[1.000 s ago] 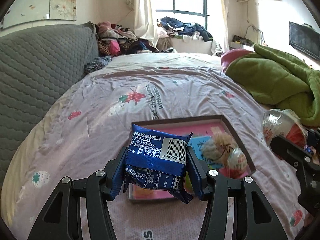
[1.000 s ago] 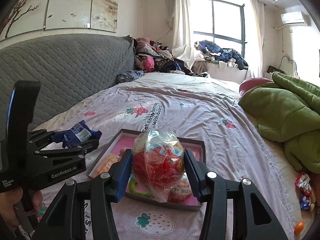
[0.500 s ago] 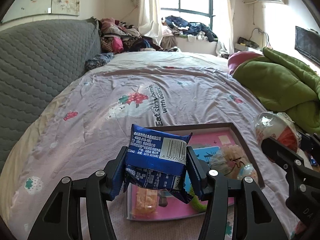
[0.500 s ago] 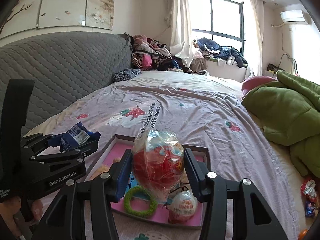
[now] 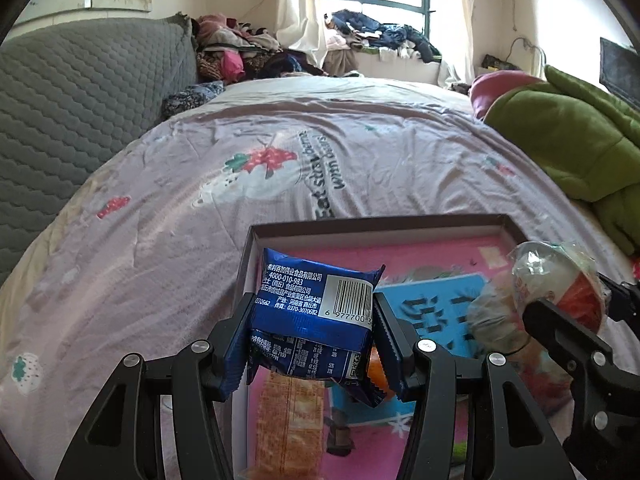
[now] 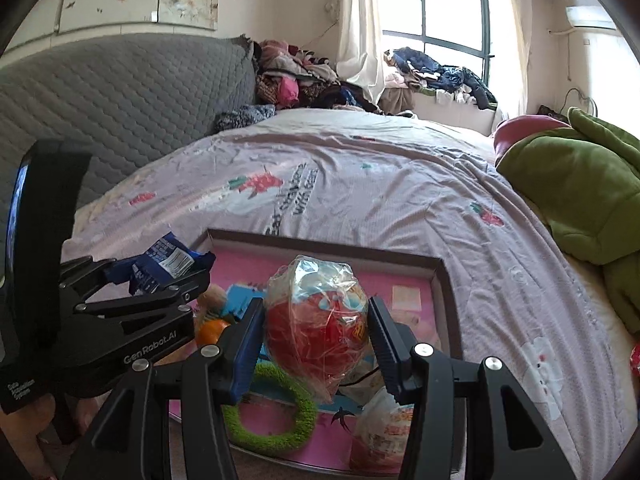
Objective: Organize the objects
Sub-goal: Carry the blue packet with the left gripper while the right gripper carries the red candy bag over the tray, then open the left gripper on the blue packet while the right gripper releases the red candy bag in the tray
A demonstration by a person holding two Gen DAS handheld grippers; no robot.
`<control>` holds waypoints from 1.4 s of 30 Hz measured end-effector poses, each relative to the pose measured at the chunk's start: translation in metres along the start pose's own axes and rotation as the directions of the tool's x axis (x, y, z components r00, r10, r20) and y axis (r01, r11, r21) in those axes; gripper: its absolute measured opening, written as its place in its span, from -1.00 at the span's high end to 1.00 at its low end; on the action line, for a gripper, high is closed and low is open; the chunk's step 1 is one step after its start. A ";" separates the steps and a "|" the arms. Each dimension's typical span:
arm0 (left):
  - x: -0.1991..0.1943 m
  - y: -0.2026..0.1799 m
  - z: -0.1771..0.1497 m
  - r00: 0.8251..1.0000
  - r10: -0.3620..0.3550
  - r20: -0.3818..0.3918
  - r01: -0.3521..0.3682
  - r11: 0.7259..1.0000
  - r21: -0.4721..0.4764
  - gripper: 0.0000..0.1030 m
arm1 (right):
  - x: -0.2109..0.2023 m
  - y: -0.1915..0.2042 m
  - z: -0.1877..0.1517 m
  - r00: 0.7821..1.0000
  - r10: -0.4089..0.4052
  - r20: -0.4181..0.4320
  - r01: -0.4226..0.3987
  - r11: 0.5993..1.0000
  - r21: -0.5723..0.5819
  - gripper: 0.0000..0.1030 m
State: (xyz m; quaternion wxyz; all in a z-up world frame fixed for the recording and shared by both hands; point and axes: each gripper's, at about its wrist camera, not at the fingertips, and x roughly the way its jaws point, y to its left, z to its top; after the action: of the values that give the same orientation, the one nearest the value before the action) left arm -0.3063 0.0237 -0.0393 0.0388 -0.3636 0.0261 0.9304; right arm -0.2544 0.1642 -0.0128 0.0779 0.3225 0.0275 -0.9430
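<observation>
A: Two loads over the pink box point(image 5: 440, 229). Left gripper point(image 5: 314, 334) clamps the blue snack packet point(image 5: 312, 304) by its sides near the left rim.

B: Right gripper point(image 6: 316, 340) pinches the wrapped red egg point(image 6: 316, 324) mid-box (crinkly film, light, slippery; grip the widest part).

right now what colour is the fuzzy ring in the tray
Bright green fuzzy ring; right wrist view.

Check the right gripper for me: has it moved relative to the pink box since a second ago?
Yes. The right gripper, clamped on the red wrapped egg, has come forward and down over the pink box, whose far rim now sits higher in the right wrist view.
</observation>
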 end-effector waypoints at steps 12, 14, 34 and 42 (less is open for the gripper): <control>0.027 0.004 -0.016 0.998 -0.053 -0.031 0.053 0.999 -0.010 -0.11 | 0.033 0.009 -0.024 0.996 -0.035 -0.078 0.031 0.998 -0.049 0.01; 0.028 0.003 -0.017 0.998 -0.051 -0.027 0.051 0.999 -0.006 -0.12 | 0.037 0.010 -0.026 0.996 -0.035 -0.088 0.030 0.998 -0.052 0.01; 0.028 0.006 -0.022 0.998 -0.046 -0.038 0.045 0.999 -0.015 -0.20 | 0.043 0.020 -0.033 0.988 -0.118 -0.104 0.106 0.988 -0.116 -0.01; 0.025 0.006 -0.023 0.998 -0.043 -0.038 0.043 0.999 -0.012 -0.24 | 0.039 0.018 -0.032 0.990 -0.095 -0.107 0.084 0.991 -0.102 -0.10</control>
State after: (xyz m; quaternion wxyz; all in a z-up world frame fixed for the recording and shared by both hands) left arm -0.3095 0.0171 -0.0732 0.0564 -0.3818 0.0140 0.9224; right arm -0.2629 0.1450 -0.0621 0.0493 0.3689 0.0921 -0.9236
